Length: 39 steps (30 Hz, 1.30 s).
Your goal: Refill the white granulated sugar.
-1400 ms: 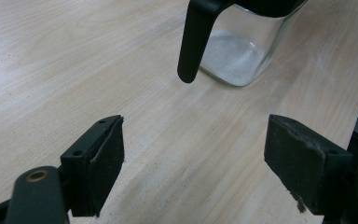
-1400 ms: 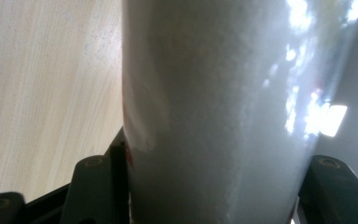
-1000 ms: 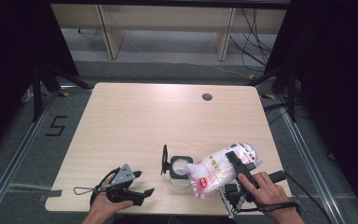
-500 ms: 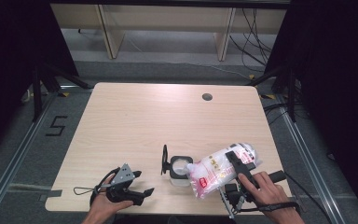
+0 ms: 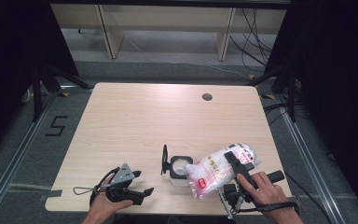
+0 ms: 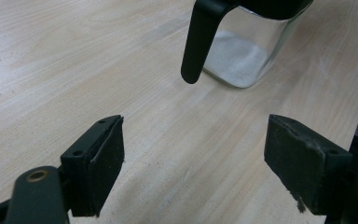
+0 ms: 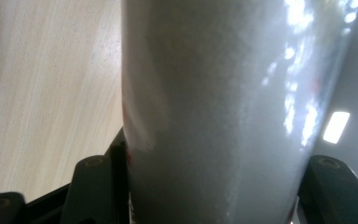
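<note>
The right gripper [image 5: 235, 165] is clamped on a clear plastic bag [image 5: 216, 169] of white granules with red print, near the table's front right edge. The bag is held tilted, its lower end reaching down-left to the open mouth of a small glass jar [image 5: 179, 170]. In the right gripper view the 2 jaws press against either side of the bag [image 7: 214, 116], whose grainy white contents show through the film; pale wood table [image 7: 37, 93] lies to the left.

The jar stands on the table [image 5: 168, 116] just left of the bag, its black hinged lid [image 5: 164, 159] flipped up on its left side.

The left gripper [image 5: 137, 184] sits well apart from the jar, at the front left edge, held in the person's left hand [image 5: 103, 205], with a grey 3-cornered plate [image 5: 122, 173] on top. Its jaws stand wide apart with nothing between them, just above the bare wood.

The left gripper view adds what the high view cannot: a thin layer of white granules lies in the bottom of the jar [image 6: 242, 56], and the lid [image 6: 203, 37] hangs down beside the glass.
</note>
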Each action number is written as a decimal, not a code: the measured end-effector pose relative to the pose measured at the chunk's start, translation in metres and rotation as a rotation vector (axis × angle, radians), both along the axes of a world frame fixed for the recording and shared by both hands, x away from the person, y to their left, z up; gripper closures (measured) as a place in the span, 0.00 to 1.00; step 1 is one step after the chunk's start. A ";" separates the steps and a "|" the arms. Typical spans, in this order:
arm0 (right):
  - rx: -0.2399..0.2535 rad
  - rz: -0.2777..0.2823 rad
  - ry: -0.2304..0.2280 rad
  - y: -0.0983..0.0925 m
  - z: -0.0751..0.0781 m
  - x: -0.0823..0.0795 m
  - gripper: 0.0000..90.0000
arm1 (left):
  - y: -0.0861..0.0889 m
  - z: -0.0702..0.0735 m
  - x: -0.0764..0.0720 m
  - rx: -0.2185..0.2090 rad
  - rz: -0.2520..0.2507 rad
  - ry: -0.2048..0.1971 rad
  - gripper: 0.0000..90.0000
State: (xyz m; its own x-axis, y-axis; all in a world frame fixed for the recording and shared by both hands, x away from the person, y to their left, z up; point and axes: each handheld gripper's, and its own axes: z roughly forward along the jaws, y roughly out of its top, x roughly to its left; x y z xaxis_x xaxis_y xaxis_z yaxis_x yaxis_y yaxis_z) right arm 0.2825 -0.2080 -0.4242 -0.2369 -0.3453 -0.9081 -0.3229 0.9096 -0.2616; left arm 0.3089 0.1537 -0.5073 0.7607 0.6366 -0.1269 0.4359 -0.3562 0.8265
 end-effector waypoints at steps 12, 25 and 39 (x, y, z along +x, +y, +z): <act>0.022 -0.010 -0.001 -0.003 0.001 0.000 0.48 | 0.001 0.000 0.001 -0.005 -0.002 -0.001 0.22; -0.007 0.005 0.006 0.005 -0.002 0.001 0.48 | 0.000 0.000 0.000 0.002 0.002 -0.002 0.22; -0.018 -0.032 0.012 0.005 0.001 0.000 0.48 | 0.000 0.000 0.000 -0.007 0.004 0.006 0.22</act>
State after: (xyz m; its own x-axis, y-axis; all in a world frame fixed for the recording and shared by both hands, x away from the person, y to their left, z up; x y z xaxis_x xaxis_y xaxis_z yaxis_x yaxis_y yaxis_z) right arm 0.2827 -0.2026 -0.4235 -0.2592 -0.3536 -0.8988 -0.2972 0.9146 -0.2741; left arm 0.3092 0.1537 -0.5075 0.7572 0.6389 -0.1358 0.4422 -0.3483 0.8265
